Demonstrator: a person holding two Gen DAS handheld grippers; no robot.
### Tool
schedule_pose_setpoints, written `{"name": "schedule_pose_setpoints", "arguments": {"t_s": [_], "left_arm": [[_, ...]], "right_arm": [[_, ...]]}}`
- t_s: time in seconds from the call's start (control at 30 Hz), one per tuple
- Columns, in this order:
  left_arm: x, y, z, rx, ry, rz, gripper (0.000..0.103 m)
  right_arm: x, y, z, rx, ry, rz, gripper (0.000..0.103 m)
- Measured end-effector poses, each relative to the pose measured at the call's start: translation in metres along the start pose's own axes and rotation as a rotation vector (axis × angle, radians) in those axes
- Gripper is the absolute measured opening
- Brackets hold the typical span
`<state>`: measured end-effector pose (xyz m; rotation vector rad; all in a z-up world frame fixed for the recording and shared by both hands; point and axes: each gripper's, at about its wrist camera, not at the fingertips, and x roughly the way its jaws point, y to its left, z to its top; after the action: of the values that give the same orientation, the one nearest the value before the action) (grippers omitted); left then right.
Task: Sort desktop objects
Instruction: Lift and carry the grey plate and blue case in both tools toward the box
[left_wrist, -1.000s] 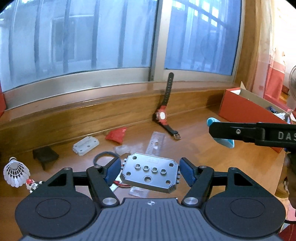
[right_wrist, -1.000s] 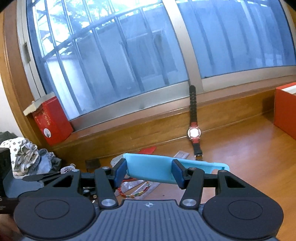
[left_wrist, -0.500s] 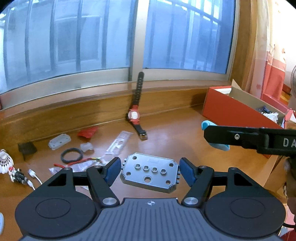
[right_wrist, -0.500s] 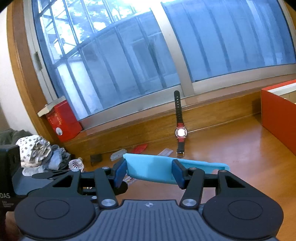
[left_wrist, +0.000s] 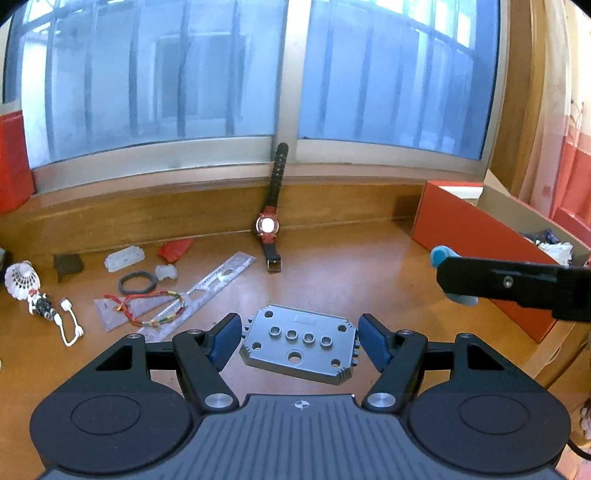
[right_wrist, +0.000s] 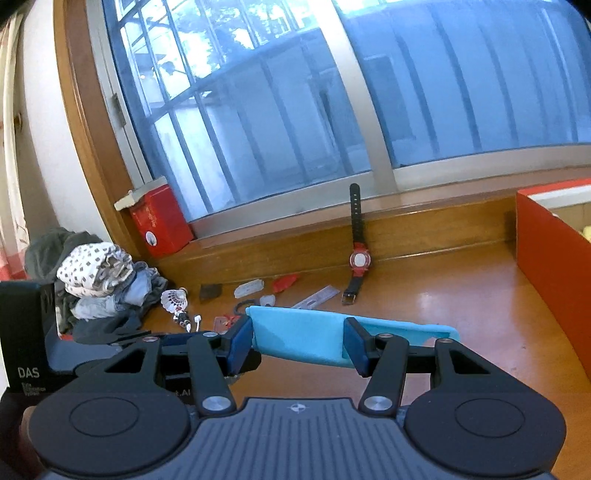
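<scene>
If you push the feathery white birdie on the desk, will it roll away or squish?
The shuttlecock lies on its side on the wooden desk, and its cone shape suggests it would roll in a curve, not straight. It looks very light, so a small nudge probably moves it. The thin skirt may bend if squeezed.

The left gripper (left_wrist: 300, 339) is clamped on a grey plate (left_wrist: 301, 345); the right gripper (right_wrist: 298, 343) is clamped on a blue case (right_wrist: 306, 338).

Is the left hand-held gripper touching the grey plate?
Cannot tell. In the left wrist view, the left hand-held gripper flanks the grey plate, with slight gaps at both pads.
</scene>
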<state>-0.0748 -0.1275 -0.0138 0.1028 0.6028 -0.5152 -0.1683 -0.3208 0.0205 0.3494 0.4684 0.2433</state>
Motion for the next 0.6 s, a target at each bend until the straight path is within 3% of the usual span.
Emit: {"name": "schedule_pose_setpoints", "arguments": {"t_s": [0.13, 0.3, 0.6], "left_arm": [[0.006, -0.005, 0.009, 0.026, -0.019, -0.004, 0.069], [0.026, -0.011, 0.022, 0.044, -0.030, -0.043, 0.069], [0.060, -0.023, 0.043, 0.076, -0.047, -0.110, 0.069]], "right_arm": [[0.005, -0.011, 0.007, 0.030, -0.005, 0.025, 0.056], [0.011, -0.017, 0.017, 0.008, 0.006, -0.017, 0.056], [0.006, -0.031, 0.022, 0.023, -0.057, -0.071, 0.056]]}}
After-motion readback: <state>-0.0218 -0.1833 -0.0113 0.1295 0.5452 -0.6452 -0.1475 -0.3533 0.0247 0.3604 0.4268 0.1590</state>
